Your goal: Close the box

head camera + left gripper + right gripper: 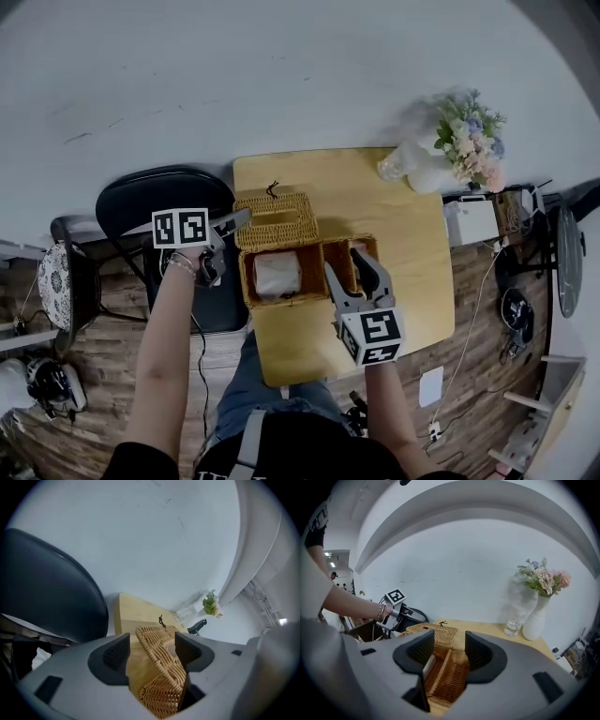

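Note:
A wicker box (281, 274) with a white bundle (277, 273) inside stands open on the yellow wooden table (384, 220). Its far lid (275, 220) lies folded back. My left gripper (239, 221) is at that lid's left edge. In the left gripper view the lid's woven rim (157, 651) runs between the spread jaws of the left gripper (151, 651), close to the right-hand one. At the box's right side a second wicker flap (349, 265) stands up. My right gripper (345, 265) straddles it, open; in the right gripper view the flap (445, 667) sits between the jaws of the right gripper (450, 651).
At the table's far right corner stand a white vase of flowers (450, 155) and a clear glass (394, 165). A black chair (155, 202) is left of the table. A white box (472, 222) and cables lie on the floor to the right.

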The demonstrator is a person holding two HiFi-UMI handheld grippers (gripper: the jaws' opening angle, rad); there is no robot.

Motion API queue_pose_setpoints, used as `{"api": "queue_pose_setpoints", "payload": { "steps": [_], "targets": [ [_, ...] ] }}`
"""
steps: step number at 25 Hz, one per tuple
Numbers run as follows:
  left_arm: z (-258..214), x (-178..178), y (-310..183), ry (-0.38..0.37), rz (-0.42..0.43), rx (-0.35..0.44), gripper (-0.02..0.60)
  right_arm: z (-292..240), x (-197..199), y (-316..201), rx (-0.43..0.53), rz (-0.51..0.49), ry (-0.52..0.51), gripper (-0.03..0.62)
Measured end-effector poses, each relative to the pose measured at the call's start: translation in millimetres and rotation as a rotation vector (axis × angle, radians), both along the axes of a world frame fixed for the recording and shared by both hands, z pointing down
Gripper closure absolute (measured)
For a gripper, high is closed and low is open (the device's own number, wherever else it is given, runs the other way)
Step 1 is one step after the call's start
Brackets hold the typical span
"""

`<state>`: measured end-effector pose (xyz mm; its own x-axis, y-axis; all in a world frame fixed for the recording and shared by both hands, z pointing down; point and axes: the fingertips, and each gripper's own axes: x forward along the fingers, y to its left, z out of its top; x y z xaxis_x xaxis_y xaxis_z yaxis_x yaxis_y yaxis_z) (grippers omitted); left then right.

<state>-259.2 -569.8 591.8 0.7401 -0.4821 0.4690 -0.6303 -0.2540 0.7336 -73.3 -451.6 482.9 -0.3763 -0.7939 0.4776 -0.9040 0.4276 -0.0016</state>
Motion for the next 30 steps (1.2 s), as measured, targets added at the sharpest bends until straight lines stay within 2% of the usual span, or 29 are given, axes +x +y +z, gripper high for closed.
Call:
{"api": "queue_pose_setpoints", "payload": {
  "steps": [8, 9, 13, 20, 30],
  "targets": [
    [15, 15, -6, 0.111, 0.033, -0.085, 0.335, 7, 2, 6, -0.007, 0.031, 0.011, 0.387],
    [15, 15, -6, 0.124, 0.032, -0.086, 0.353, 8, 1, 8, -0.012, 0.034, 0.016, 0.387],
    [12, 14, -8, 0.128, 0.030, -0.054, 0.364, 10, 0, 15, -0.013, 0.038, 0.045, 0.388],
    [-7, 12, -10, 0.035, 0.030, 0.062, 0.371, 6, 2, 27, 0.010, 0.044, 0.051, 0.388],
    [-58, 10, 1, -0.187, 0.034, 0.316, 0.373, -22, 16, 41, 0.061, 0.028, 0.042, 0.390]
  ]
}}
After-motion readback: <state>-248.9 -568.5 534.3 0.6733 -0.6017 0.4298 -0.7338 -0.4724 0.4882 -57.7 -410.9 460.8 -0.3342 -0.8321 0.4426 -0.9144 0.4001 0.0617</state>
